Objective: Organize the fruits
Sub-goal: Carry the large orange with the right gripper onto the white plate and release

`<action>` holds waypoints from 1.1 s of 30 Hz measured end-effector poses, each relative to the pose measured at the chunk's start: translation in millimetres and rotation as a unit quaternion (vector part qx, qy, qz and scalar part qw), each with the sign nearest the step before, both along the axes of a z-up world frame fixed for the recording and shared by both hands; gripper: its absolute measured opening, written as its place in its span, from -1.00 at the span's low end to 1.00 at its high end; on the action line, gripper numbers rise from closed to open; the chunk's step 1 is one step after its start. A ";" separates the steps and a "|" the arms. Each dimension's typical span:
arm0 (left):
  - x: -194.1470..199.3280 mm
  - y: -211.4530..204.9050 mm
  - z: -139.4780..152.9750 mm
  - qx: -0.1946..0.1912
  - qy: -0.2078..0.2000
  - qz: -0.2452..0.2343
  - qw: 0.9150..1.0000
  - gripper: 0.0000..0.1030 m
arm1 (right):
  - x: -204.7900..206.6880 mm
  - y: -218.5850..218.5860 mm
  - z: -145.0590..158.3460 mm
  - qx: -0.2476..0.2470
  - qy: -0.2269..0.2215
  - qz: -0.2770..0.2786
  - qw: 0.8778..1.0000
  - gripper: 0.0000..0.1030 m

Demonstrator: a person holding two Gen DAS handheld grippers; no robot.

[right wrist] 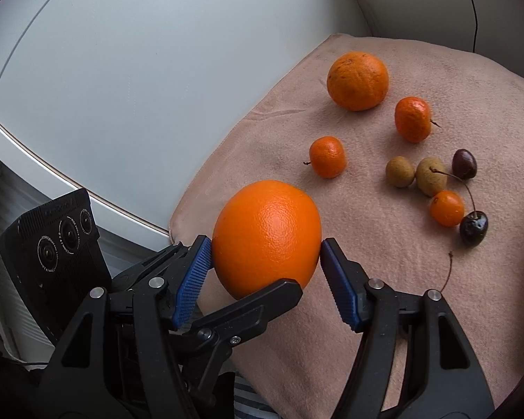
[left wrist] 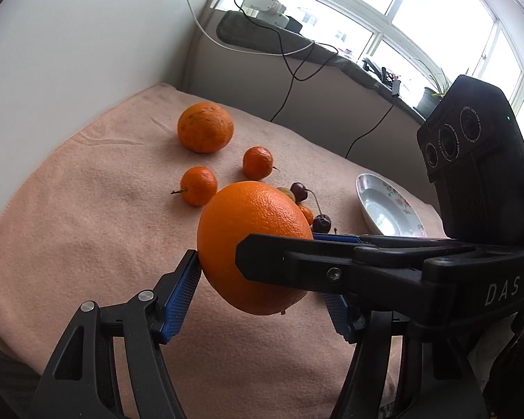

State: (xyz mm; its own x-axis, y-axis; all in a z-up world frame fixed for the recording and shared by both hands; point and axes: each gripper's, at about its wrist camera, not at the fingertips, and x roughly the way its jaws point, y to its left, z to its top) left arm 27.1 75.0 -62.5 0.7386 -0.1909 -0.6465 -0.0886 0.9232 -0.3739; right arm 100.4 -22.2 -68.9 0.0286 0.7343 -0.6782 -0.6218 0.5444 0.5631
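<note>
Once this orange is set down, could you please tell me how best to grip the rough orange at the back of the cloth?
Across its widest middle, coming from above: the rough orange is round and sits alone on the cloth, both flanks clear.

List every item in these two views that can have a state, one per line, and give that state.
Left gripper: shut on big orange.
Right gripper: shut on big orange.
Big orange: gripped by both, off the towel.
Second orange: resting on towel.
Two mandarins: lying loose.
Cherries: lying loose, stems on.
Plate: empty, upright.
</note>
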 end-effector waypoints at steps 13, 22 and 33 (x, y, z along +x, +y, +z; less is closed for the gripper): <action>36.5 -70.1 16.3 0.014 -0.023 -0.065 0.997 0.29 | 22.7 -85.0 16.1 0.010 -0.011 -0.076 0.997 0.31; 69.7 -117.5 20.5 0.018 -0.026 -0.123 0.992 0.29 | 38.4 -142.8 19.9 0.007 -0.013 -0.131 0.991 0.31; 93.9 -160.4 12.3 0.017 -0.013 -0.166 0.986 0.29 | 52.6 -186.4 11.7 -0.001 0.001 -0.172 0.985 0.31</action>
State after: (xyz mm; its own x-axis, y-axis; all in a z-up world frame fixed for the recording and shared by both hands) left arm 121.0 -85.4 -50.2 0.6554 -0.4029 -0.6389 0.2288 0.9120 -0.3403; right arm 153.0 -208.6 -57.1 0.2743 0.6800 -0.6800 -0.3980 0.7239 0.5635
